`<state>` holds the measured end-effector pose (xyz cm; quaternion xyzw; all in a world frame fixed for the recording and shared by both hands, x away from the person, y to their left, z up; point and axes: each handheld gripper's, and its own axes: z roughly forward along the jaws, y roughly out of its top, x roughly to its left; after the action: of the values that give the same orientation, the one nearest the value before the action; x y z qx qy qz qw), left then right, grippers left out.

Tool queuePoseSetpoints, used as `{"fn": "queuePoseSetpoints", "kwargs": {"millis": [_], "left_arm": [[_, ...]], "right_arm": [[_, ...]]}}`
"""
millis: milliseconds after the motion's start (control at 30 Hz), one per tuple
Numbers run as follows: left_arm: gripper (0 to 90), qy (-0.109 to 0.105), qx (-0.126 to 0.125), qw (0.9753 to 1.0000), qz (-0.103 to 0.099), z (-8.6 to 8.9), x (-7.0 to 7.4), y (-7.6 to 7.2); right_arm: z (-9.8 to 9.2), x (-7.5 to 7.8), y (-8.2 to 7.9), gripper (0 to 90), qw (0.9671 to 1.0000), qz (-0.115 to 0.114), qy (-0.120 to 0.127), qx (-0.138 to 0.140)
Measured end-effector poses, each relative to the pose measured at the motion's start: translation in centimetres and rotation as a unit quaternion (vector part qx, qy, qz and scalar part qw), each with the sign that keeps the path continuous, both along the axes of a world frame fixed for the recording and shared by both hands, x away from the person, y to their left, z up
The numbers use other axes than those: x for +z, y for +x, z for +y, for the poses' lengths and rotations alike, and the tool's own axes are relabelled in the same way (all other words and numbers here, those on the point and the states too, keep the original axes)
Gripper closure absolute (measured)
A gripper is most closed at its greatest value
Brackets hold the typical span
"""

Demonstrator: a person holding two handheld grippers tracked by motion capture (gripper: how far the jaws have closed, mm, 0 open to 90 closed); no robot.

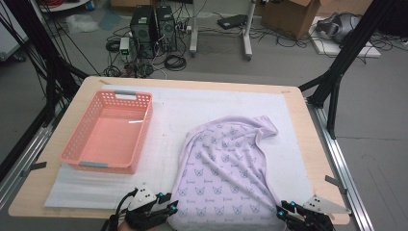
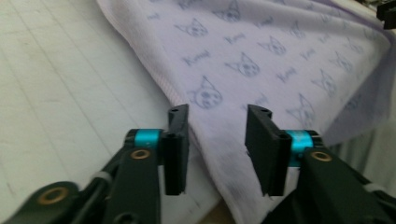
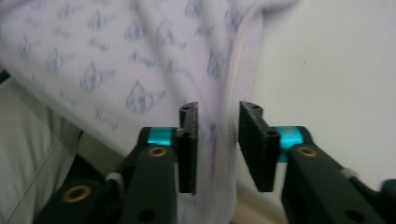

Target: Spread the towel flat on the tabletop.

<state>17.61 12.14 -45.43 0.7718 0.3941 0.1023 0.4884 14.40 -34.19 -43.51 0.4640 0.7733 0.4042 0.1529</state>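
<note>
White padded table, lilac cloth hem between spread jaws of left gripper, right gripper.

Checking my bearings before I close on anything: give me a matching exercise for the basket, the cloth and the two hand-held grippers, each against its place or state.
Things:
1. basket
2. cloth
3. left hand-held gripper
4. right hand-held gripper

Places or states:
A. open at the cloth's near right corner
B. empty, on the table's left side
C. spread out, printed with small faces
D. open at the cloth's near left corner

Pairs: 1-B, 2-C, 3-D, 4-A
</note>
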Motion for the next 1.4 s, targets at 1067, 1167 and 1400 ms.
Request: {"fn": "queuePoseSetpoints", "kwargs": {"millis": [1067, 1167, 1400], "left_arm": [[47.0, 0.014, 0.024, 0.9992, 0.030, -2.6, 0.8, 6.6], [47.0, 0.040, 0.022, 0.9984, 0.035, -3.8, 0.3, 7.5], [87.4, 0.088, 0.038, 0.9954, -0.004, -3.5, 0.3, 6.3]], "right_arm": [[-0.2, 0.0, 2.4, 60.7, 0.9967, -0.011, -0.047, -0.065], [-0.4, -0.1, 2.4, 60.7, 0.9967, -0.012, -0.041, -0.068], [-0.8, -0.3, 2.3, 60.6, 0.9968, -0.008, -0.035, -0.072]]}}
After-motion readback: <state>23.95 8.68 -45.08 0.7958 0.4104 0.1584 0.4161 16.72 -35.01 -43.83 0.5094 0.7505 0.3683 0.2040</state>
